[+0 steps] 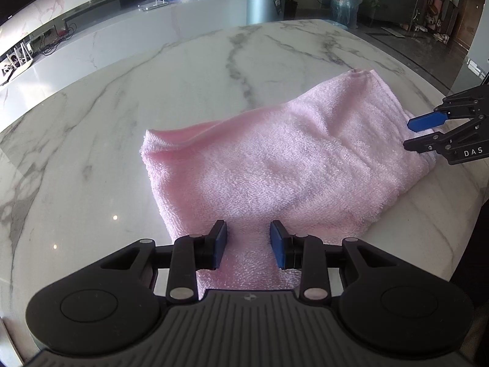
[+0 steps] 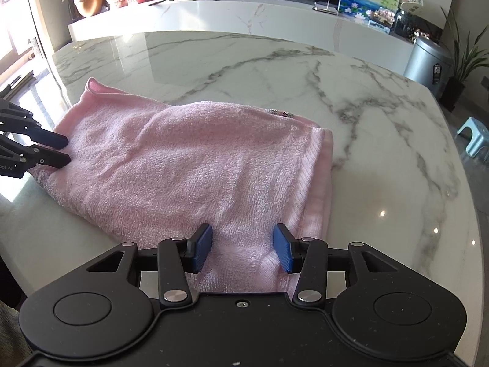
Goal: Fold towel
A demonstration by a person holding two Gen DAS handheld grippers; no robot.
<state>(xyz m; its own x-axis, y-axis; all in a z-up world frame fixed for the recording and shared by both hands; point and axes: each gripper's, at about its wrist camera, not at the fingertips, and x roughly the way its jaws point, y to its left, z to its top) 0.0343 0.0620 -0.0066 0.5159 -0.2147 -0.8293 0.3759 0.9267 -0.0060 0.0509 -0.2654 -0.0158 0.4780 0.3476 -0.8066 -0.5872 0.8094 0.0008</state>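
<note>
A pink terry towel (image 1: pixel 275 165) lies folded in layers on the white marble table (image 1: pixel 183 70); it also shows in the right wrist view (image 2: pixel 189 165). My left gripper (image 1: pixel 248 243) is open, its blue pads either side of the towel's near edge. My right gripper (image 2: pixel 243 246) is open over the towel's opposite end, near the hemmed edge. Each gripper shows in the other's view, the right gripper (image 1: pixel 408 136) at the towel's right end and the left gripper (image 2: pixel 68 150) at its left end, both with jaws apart.
The marble table (image 2: pixel 366 107) ends close behind both grippers. Beyond it stand a grey metal bin (image 1: pixel 264 3), a water jug (image 1: pixel 345 6), a potted plant (image 2: pixel 464 58), a small blue stool (image 2: pixel 476 136) and a long white counter (image 2: pixel 244 15) with items.
</note>
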